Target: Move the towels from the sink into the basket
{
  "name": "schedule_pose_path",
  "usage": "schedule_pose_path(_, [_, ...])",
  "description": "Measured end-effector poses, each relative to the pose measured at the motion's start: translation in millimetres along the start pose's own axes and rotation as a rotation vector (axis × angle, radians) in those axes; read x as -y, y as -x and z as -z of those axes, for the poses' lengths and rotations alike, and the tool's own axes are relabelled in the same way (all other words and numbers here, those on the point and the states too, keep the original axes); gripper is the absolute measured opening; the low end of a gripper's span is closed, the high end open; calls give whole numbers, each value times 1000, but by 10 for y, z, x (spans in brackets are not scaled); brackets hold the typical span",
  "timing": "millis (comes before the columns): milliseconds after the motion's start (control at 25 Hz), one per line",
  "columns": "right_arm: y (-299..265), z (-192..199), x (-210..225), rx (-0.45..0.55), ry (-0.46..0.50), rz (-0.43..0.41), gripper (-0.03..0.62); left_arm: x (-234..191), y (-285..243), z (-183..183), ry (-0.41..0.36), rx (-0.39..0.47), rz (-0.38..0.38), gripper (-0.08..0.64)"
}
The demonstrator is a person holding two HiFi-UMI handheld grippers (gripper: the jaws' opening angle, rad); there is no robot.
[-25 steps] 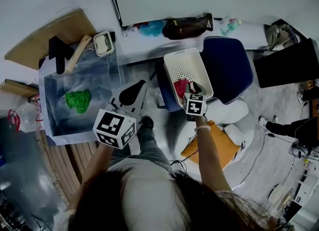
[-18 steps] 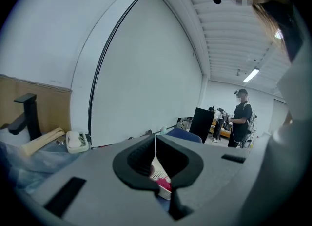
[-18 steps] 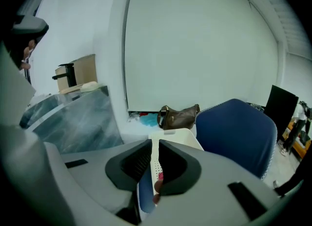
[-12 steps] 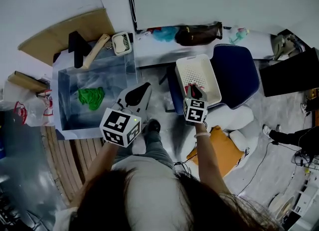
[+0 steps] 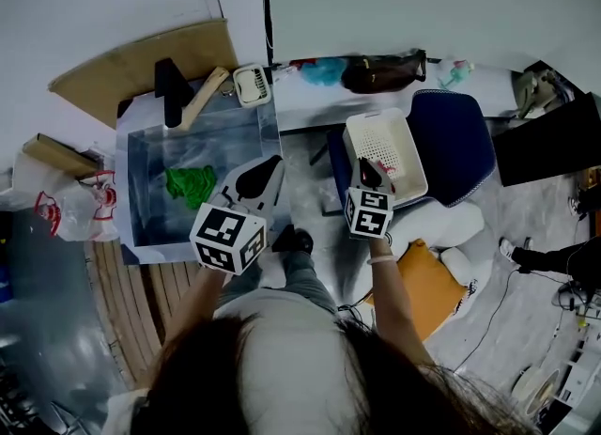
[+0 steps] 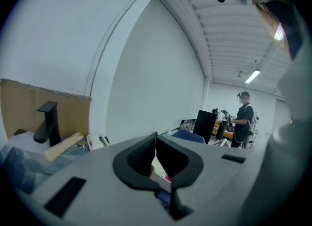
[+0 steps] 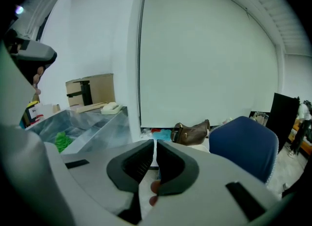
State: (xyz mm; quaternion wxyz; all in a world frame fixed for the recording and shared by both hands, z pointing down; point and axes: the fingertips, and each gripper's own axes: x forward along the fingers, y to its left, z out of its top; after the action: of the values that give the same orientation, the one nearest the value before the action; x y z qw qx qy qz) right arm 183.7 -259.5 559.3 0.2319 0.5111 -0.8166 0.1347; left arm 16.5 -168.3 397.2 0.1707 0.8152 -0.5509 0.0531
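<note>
Lab or workshop hall: mock clear sink [image 5: 141,200] backed by cardboard [image 5: 141,69], monitor [image 6: 204,122] at far workstation, ribbed ceiling [image 6: 234,30], strip light [image 6: 252,76].

Left of left gripper [image 5: 272,159] fingers: sink [image 5: 125,179] open on top — faucet [image 5: 169,91] and wooden brush [image 5: 208,95] crowd its far rim. Ahead of right gripper [image 5: 364,163] fingers, jaws just closing on nothing: basket [image 5: 416,161] mouth open — blue chair [image 5: 462,142] to their right.

A blue chair [image 5: 455,142] stands by the wall — 1 brown bag [image 5: 380,71] lies just behind it. An orange cushion [image 5: 432,287] rests on the floor, well apart from a cardboard sheet [image 5: 141,71] — 1 person [image 6: 243,117] stands far off.
</note>
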Motion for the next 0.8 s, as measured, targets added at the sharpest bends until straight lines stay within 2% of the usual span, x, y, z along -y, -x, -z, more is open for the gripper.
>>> schedule_pose_path(360, [98,-364,-593,54,5,-39,28,-338,323,-84,-2,21,-17,10])
schedule_pose_path(800, [164,-666,-1440,99,63,-153,28,-827,736,-114,35,60,-76,9])
